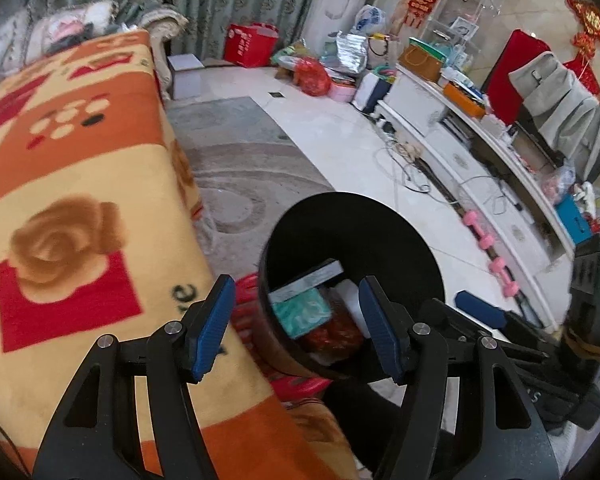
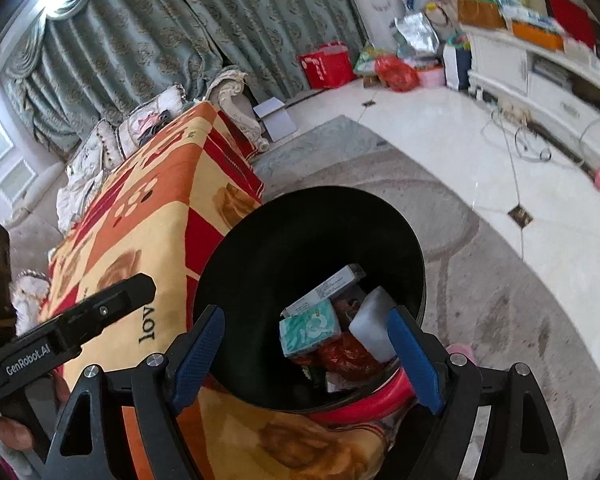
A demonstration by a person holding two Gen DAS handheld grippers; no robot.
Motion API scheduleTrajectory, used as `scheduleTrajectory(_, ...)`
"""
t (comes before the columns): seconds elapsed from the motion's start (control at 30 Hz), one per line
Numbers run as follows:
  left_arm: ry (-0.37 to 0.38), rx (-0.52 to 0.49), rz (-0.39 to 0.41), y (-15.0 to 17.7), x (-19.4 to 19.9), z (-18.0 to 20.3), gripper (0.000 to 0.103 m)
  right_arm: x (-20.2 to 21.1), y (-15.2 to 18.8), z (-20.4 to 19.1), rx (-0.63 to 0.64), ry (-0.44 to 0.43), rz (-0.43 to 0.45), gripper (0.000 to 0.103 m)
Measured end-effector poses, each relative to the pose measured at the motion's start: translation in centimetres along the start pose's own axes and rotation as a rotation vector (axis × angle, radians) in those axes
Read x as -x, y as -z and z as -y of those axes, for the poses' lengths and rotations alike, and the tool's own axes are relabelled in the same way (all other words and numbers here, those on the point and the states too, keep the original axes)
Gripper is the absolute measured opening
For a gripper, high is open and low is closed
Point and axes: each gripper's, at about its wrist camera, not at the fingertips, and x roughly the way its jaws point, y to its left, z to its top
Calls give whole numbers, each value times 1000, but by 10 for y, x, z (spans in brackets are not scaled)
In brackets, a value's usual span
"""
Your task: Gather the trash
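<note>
Both grippers hung empty over the bin (image 2: pixel 312 280), lower centre of frame: left gripper (image 1: pixel 298 328) and right gripper (image 2: pixel 308 356) with jaws apart. Trash (image 2: pixel 310 328) lay inside, straight ahead below both.

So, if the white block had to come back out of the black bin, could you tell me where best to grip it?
Probably from above, straight down: grip the white block across its upper end. It leans against the black bin wall, topmost among the trash, so that end stands clear.
</note>
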Motion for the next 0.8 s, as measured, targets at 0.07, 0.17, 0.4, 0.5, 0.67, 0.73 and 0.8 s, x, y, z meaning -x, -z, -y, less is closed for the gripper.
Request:
scheduleTrajectory(0.07, -10, -3, 22, 2, 9, 0, 63, 7, 2, -8, 26, 15, 23, 82)
scheduleTrajectory(0.17, -28, 1, 58, 6, 23, 0, 63, 18, 3, -20, 59, 40, 65, 82)
scheduleTrajectory(0.4, -121, -44, 142, 15, 59, 3, 63, 41, 1, -42, 113, 80, 143, 82)
scheduleTrajectory(0.5, -105, -36, 162, 18, 72, 0, 63, 51, 0, -52, 132, 91, 175, 82)
scheduleTrajectory(0.67, -104, -30, 213, 19, 94, -2, 63, 67, 2, -70, 184, 116, 234, 82)
scheduleTrajectory(0.73, -107, -32, 238, 19, 103, -3, 63, 74, 1, -78, 204, 120, 262, 82)
scheduleTrajectory(0.8, -112, -40, 254, 19, 110, -3, 63, 79, 0, -83, 217, 122, 280, 82)
